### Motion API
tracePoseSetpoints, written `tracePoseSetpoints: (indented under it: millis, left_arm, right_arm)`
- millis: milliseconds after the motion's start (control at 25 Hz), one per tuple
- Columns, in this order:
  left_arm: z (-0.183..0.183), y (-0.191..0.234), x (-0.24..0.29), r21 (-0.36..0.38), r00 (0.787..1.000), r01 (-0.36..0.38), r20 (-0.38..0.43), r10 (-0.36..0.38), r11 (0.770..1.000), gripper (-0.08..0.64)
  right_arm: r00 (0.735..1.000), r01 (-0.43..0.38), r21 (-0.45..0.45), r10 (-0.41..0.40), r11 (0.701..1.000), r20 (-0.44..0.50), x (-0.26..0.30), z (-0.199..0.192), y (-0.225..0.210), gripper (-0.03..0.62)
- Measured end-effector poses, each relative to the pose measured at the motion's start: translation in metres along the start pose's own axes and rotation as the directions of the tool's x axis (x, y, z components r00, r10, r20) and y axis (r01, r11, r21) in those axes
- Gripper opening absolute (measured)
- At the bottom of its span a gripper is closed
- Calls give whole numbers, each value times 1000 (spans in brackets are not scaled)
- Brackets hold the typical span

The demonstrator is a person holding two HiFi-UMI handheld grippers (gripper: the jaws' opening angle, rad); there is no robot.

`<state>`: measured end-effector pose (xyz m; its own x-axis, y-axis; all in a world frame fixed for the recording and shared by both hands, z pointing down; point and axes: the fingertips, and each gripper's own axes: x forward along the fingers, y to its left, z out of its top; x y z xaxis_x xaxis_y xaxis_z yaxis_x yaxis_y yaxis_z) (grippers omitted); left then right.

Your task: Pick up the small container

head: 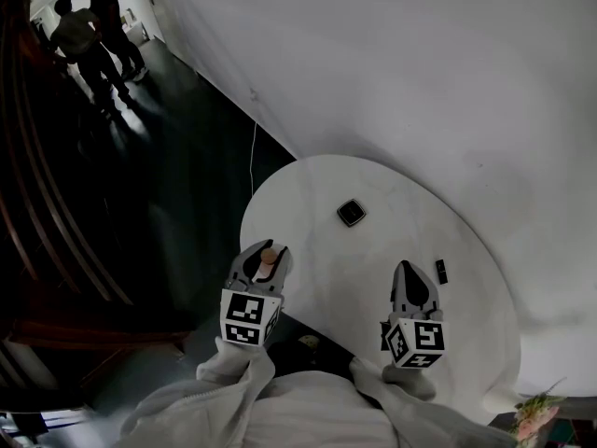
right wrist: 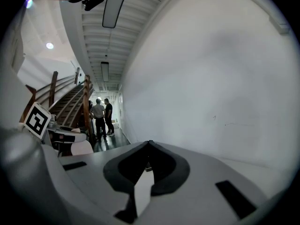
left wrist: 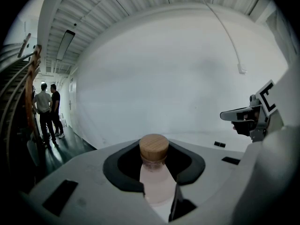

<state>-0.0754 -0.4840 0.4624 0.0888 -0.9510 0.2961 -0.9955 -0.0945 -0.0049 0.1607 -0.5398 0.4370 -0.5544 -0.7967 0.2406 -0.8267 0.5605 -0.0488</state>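
Left gripper (head: pixel 269 249): jaws closed on the small container (left wrist: pixel 154 172). Pads press both sides of its pale pinkish body. Its round wooden lid (left wrist: pixel 153 147) sticks up past the jaw tips. The container stands upright in the grip.

Position, head view: the held container sits over the left edge of the round white table (head: pixel 373 180). It looks to be off the tabletop, but the steep angle does not let me confirm that.

Right gripper (head: pixel 407 266): jaw tips meet, nothing between them. It hangs over the near right part of the table, well apart from the left gripper.

On the table: 1 small black square object (head: pixel 351 212) near the middle, and 1 smaller black item (head: pixel 441 271) just beside the right gripper's tip.

Surroundings: white wall behind the table, with a thin cable (head: pixel 254 152) running down it. 2 people (head: pixel 93 35) stand far off in a dark hallway. Stair railing (right wrist: pixel 70 102) to the left.
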Motion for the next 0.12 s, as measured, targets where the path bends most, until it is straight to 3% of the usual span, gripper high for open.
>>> tracePoseSetpoints:
  millis: [120]
  left_arm:
    - [-1,-4,2,2,1000,8,-3,-8,1000,120]
  right_arm:
    - [1000,3,5,-3,1000,-2,0,-1,-3,49]
